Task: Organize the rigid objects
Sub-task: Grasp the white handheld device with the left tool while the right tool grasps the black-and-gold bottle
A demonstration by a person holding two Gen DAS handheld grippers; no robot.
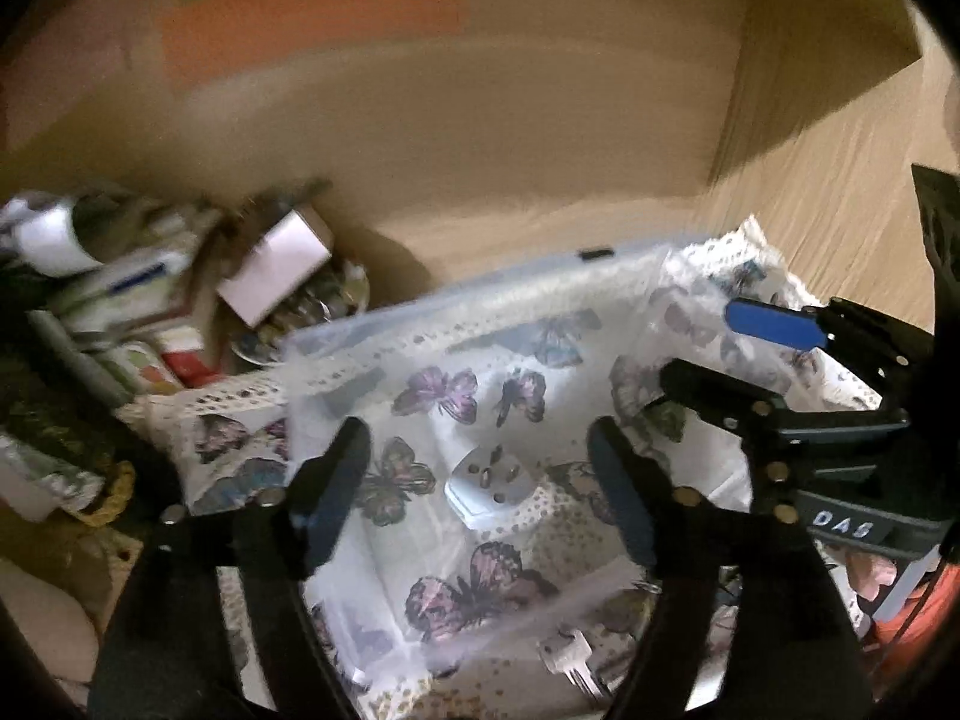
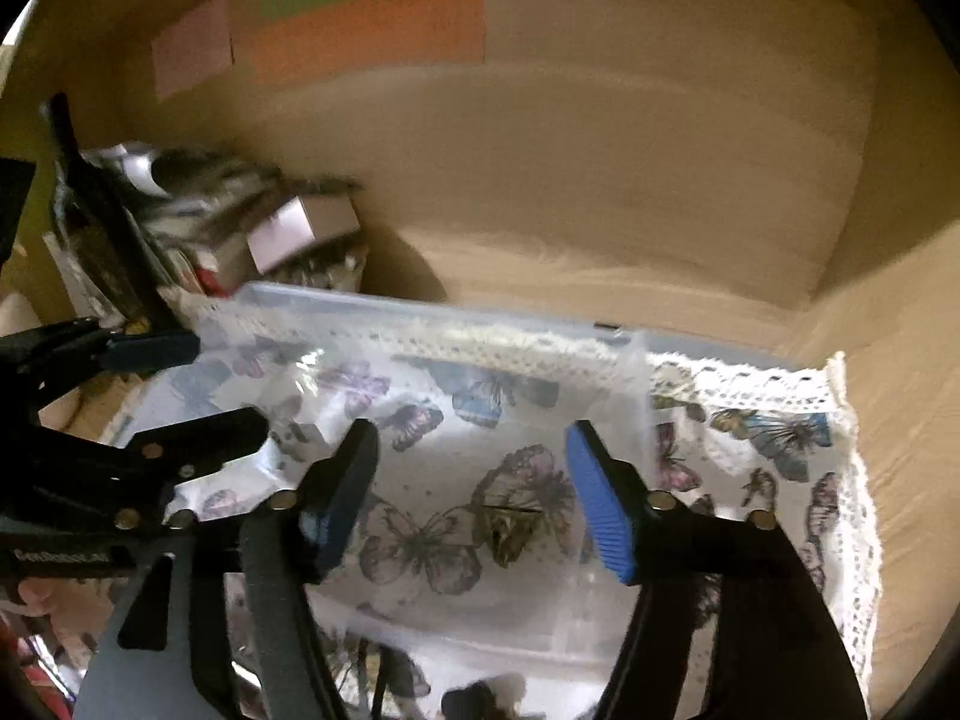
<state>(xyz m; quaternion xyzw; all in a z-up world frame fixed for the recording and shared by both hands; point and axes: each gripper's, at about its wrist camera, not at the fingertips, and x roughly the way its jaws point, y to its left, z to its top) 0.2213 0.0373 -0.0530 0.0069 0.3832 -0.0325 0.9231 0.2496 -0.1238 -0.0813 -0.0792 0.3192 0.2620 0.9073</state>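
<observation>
A clear plastic box (image 1: 480, 312) stands on a butterfly-print cloth (image 1: 234, 438); it also shows in the right wrist view (image 2: 432, 312). A white plug adapter (image 1: 489, 483) lies inside it. My left gripper (image 1: 480, 492) is open and empty above the box, its jaws wide on either side of the adapter. My right gripper (image 2: 471, 498) is open and empty over the box's right part; it shows in the left wrist view (image 1: 708, 348) at the right. A metal key (image 1: 570, 663) lies near the bottom edge.
A pile of small boxes and packets (image 1: 180, 288) sits at the left, also in the right wrist view (image 2: 252, 228). A beige wall (image 1: 510, 120) with coloured paper strips (image 2: 360, 30) stands behind. The cloth's lace edge (image 2: 852, 468) ends at the right.
</observation>
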